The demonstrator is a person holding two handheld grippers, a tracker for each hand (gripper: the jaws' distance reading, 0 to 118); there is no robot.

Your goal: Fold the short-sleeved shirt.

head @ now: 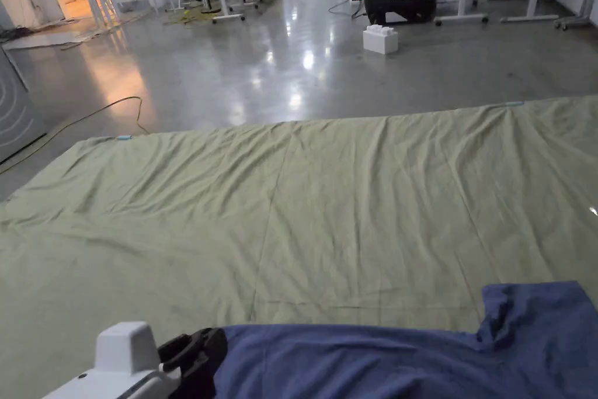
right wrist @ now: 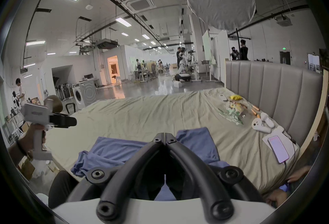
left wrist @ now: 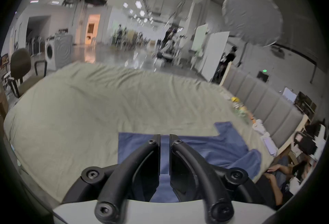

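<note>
Blue shirt [head: 409,359] lies spread on the bed [head: 292,231], at its near edge, one short sleeve [head: 537,312] pointing toward the padded headboard [right wrist: 277,92]. Left tool [left wrist: 164,137] above the shirt's hem end, jaws slightly parted, nothing between them. Right tool [right wrist: 165,136] over the shirt's middle, jaws together, apparently empty, though the tips are dark. Phone [right wrist: 278,148] rests near the headboard.

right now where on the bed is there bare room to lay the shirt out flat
The widest free patch is the green sheet between the blue short-sleeved shirt at the near edge and the far edge by the floor. It is crowded along the grey headboard: a phone, white controllers and a pile of small items.
</note>
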